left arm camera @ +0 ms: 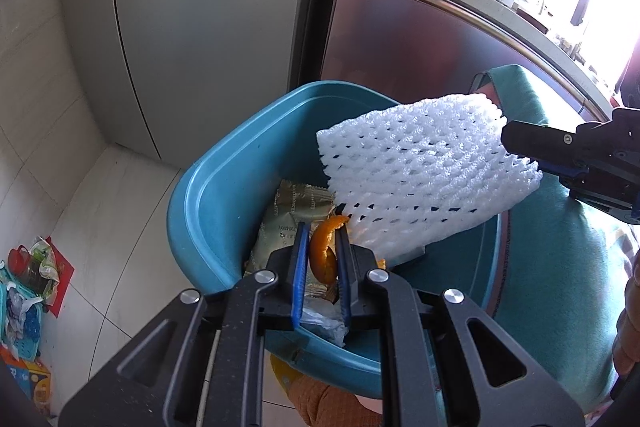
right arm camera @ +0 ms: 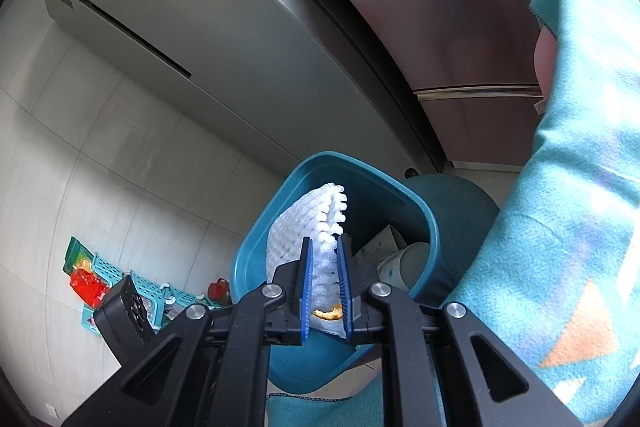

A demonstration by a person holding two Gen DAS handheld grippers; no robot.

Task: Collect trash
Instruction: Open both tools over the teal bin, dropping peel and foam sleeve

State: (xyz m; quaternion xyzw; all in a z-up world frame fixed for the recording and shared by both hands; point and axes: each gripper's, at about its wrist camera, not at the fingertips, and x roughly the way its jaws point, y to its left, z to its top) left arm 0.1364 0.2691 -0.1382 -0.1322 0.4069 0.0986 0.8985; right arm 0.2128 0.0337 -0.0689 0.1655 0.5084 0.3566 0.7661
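Drop step: 2 items over blue bin (left arm camera: 208, 211). Left gripper (left arm camera: 322, 247) pinches orange peel (left arm camera: 324, 255); right gripper (right arm camera: 323, 259) clamps white foam net (left arm camera: 428, 179) (bin part full). Next: part jaws, release both inside rim.

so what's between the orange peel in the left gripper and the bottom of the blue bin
In the left wrist view, a gold snack wrapper and crumpled clear plastic lie in the blue bin beneath the orange peel.
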